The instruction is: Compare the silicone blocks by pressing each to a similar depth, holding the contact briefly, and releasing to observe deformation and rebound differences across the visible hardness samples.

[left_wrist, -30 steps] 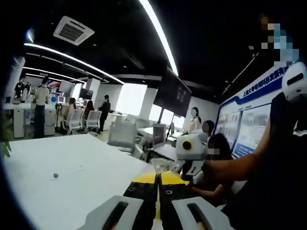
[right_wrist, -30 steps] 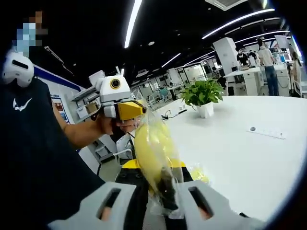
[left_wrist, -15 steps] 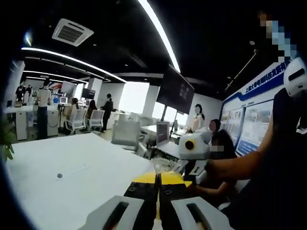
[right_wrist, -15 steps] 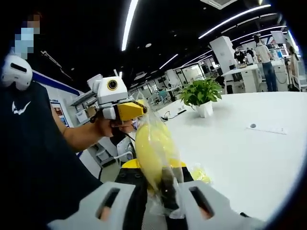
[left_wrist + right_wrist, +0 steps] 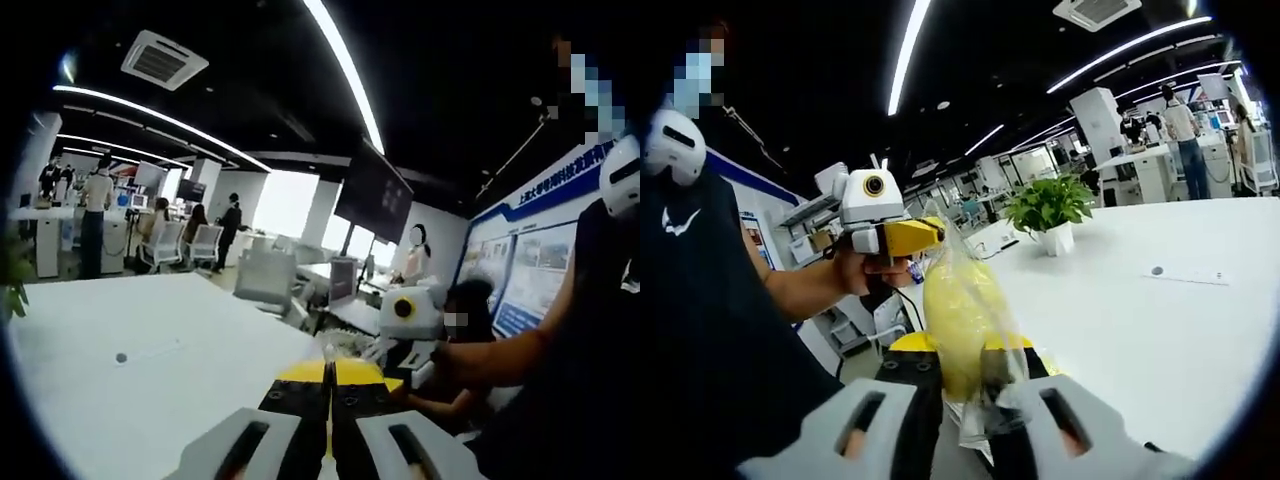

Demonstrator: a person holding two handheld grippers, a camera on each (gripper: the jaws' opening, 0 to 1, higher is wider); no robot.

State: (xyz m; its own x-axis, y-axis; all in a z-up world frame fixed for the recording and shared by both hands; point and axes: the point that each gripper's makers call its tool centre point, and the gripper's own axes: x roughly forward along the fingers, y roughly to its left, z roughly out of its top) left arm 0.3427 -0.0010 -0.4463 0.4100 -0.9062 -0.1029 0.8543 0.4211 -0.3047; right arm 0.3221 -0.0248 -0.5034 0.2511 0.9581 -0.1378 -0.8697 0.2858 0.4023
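Right gripper view, nearest first?

Right gripper [image 5: 960, 385] at the bottom, clamped on a clear bag [image 5: 975, 420] with a yellow silicone block [image 5: 958, 320] inside. Block held up off the white table [image 5: 1160, 340], standing tilted between the 2 black jaws.

And just beyond the bag?

Left gripper [image 5: 927, 234], over on the left, held by a hand [image 5: 855, 272]. Yellow tips right at the bag's top corner; touching or just beside, cannot tell from this side. Dark shirt [image 5: 710, 340] along the left edge.

Farther out?

On the table, a small grey disc [image 5: 1157, 271] next to a white strip. Then a potted plant [image 5: 1045, 208] in a white pot. Well behind that, desks and a few standing people under long ceiling lights [image 5: 905, 60].

Left gripper view, same order?

Left gripper [image 5: 328, 400] low in the middle, jaws pressed together with no gap. A pale sliver at the tips; bag film or not, cannot tell. Just past the tips, to the right, the right gripper [image 5: 405, 318] with its white body. Same white table [image 5: 150, 390] spreading off to the left.

And the far end?

Grey office chairs [image 5: 262, 275], a dark screen [image 5: 375, 195] hung high, a blue wall board [image 5: 530, 270] on the right, a ceiling vent [image 5: 165, 60] up top.
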